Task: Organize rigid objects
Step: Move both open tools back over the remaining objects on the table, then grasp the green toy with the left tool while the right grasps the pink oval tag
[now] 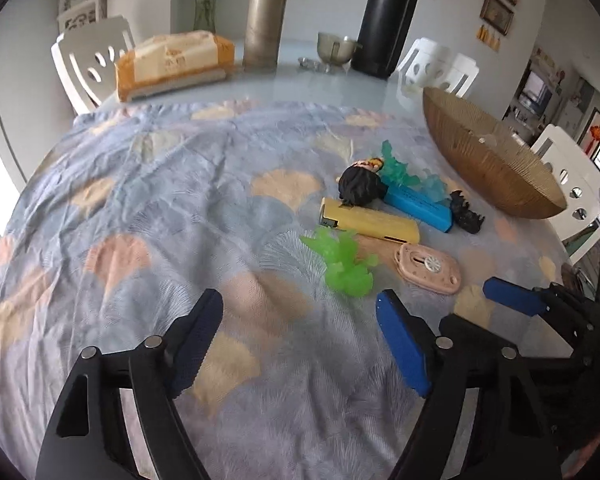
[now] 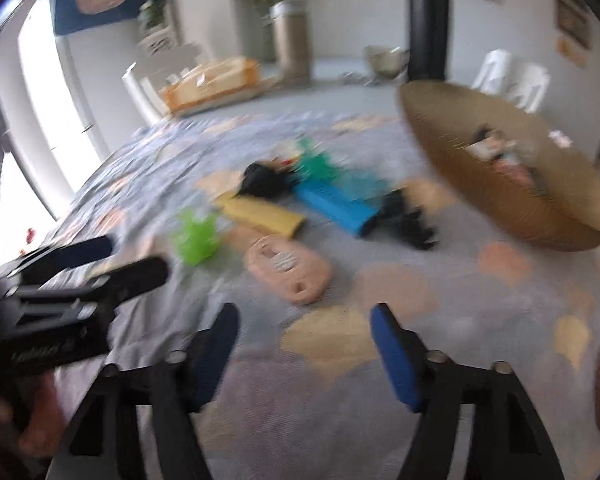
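Hovering with jaws spread wide and empty over a patterned tablecloth (image 1: 148,208): left gripper (image 1: 300,344) and right gripper (image 2: 304,352).

Lying clustered mid-cloth: green toy (image 1: 342,264), yellow case (image 1: 370,220), blue case (image 1: 418,204), pink gadget (image 1: 428,268), black-haired figure (image 1: 360,188), teal piece (image 1: 404,170), dark toy (image 1: 466,212). Sitting just right of them: woven bowl (image 1: 488,160), holding a few blurred items in the right wrist view. Standing at the table's far edge: tissue box (image 1: 176,64), gold canister (image 1: 266,24), black flask (image 1: 388,20), with white chairs (image 1: 92,60) ringing it.
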`<state>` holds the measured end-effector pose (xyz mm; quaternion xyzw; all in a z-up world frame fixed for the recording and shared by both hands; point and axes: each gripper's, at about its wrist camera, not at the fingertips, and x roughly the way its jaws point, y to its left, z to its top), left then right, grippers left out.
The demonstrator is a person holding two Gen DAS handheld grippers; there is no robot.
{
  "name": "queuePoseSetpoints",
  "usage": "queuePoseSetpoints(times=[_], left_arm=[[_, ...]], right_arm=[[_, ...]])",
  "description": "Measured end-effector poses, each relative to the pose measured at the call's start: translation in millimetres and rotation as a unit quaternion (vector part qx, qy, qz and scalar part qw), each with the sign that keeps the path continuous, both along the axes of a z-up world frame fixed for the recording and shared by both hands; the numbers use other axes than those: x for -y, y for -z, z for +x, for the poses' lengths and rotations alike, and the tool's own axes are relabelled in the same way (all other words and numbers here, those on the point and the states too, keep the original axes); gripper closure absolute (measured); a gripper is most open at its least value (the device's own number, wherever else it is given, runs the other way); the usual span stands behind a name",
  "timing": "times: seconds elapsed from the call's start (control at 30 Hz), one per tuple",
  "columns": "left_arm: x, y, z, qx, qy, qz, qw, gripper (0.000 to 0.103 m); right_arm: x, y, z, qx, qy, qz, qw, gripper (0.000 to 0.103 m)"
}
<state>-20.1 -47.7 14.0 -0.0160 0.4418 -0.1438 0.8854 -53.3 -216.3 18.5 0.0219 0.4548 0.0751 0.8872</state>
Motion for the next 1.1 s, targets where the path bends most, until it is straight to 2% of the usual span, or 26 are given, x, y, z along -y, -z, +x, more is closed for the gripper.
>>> queuePoseSetpoints(times=[0.1, 0.17, 0.23, 0.3, 0.43, 0.47, 0.5, 0.57, 0.63, 0.77, 0.87, 1.1], left_arm=[[9.3, 2.0, 13.1, -0.023, 0.019, -0.007, 0.9995, 0.036], [18.9, 3.5, 17.7, -0.022, 0.034, 0.007, 0.9992, 0.036], [26.0, 6.7, 20.5, -0.016, 0.040, 0.020, 0.9989, 0.039], [29.4, 6.7, 17.9, -0.003, 0.044, 0.022, 0.9988, 0.049], [29.1, 5.5, 15.8, 0.005, 0.052, 0.012, 0.9986, 0.065], [29.6, 5.3, 15.1, 0.007, 0.051, 0.014, 0.9986, 0.073], [30.2, 5.0, 14.1, 0.010, 0.049, 0.017, 0.9986, 0.073], [28.9, 1.9, 11.3, 0.023, 0.042, 0.018, 0.9987, 0.073], [23.8, -2.9, 7.8, 0.040, 0.037, 0.000, 0.9985, 0.073], [8.5, -10.2, 5.3, 0.052, 0.030, -0.049, 0.9970, 0.073], [5.5, -11.7, 6.6, 0.056, 0.024, -0.054, 0.9967, 0.073], [6.5, -13.3, 2.8, 0.064, 0.031, -0.053, 0.9961, 0.073]], right_arm=[[1.2, 2.0, 13.6, -0.022, -0.020, 0.001, 1.000, 0.039], [-1.6, 3.0, 21.6, -0.033, -0.048, -0.004, 0.998, 0.039], [-9.0, 4.8, 28.5, -0.031, -0.072, -0.030, 0.996, 0.039], [-14.8, 7.4, 32.1, -0.017, -0.087, -0.049, 0.995, 0.039], [-16.1, 9.0, 36.2, 0.000, -0.093, -0.043, 0.995, 0.039], [-16.9, 8.6, 36.9, 0.001, -0.094, -0.044, 0.995, 0.040], [-17.5, 8.2, 37.5, 0.002, -0.094, -0.044, 0.995, 0.041], [-19.6, 7.5, 36.7, 0.006, -0.097, -0.044, 0.994, 0.052], [-20.2, 6.7, 33.8, 0.012, -0.095, -0.047, 0.994, 0.060], [-20.5, 3.4, 27.3, 0.032, -0.074, -0.067, 0.994, 0.060], [-19.7, -1.7, 20.3, 0.051, -0.067, -0.075, 0.994, 0.060], [-9.2, 0.8, -18.1, 0.010, -0.009, -0.051, 0.999, 0.060]])
